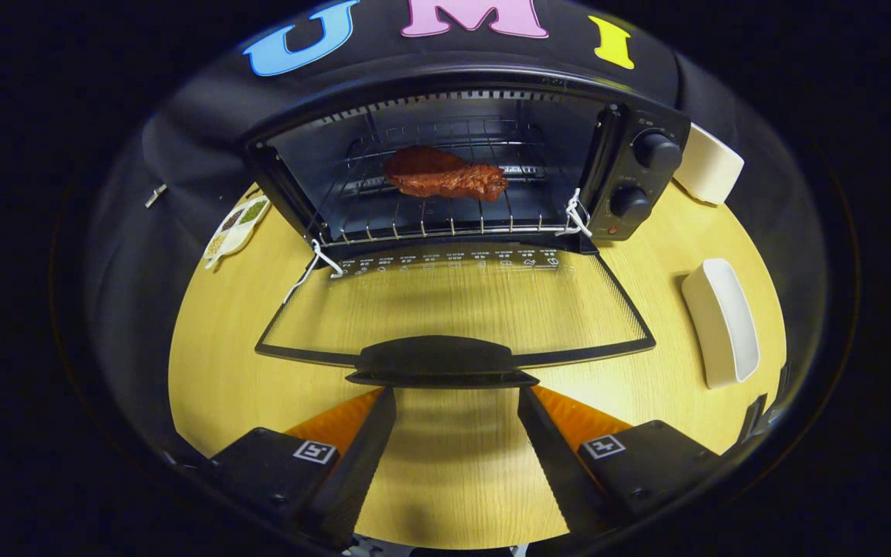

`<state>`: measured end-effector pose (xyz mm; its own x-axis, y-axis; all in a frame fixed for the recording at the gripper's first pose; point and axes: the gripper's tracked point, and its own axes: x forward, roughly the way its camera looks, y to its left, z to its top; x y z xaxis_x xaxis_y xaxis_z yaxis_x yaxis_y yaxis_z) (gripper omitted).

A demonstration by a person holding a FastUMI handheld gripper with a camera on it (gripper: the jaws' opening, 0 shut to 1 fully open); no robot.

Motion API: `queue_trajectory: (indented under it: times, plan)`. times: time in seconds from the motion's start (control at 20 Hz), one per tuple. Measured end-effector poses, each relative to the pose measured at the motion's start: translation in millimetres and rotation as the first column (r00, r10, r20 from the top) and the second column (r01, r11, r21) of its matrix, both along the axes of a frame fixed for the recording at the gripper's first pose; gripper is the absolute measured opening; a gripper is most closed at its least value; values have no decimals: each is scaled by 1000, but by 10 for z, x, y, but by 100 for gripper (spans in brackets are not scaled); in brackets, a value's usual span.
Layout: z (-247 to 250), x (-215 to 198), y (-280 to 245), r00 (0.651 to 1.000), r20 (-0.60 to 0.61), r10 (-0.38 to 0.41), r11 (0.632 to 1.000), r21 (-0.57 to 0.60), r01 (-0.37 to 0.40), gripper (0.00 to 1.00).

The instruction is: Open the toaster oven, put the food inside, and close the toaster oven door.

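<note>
A black toaster oven (646,178) stands at the back of the wooden table (213,340) with its glass door (453,305) folded down flat toward me. A brown piece of meat (445,175) lies on the wire rack (430,220) inside the oven. The door's dark handle (438,362) sits just ahead of my fingertips. My gripper (457,393) is open, its two fingers spread wide on either side of the handle's width, with only bare table between them and nothing held.
A long white dish (722,323) lies on the table to the right of the door. Another white dish (712,164) stands behind the oven's right side. A small divided plate with seasonings (238,223) rests left of the oven. White strings (312,264) hang at the door hinges.
</note>
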<state>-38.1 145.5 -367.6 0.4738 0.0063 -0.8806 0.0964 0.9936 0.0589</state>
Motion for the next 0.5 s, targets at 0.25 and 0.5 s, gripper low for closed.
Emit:
queue_trajectory:
  times: [0.25,0.5]
  plan:
    - [311,105,23,997,73,4,999,33,-7,99]
    - [595,349,32,990,142,-19,998,57,11,99]
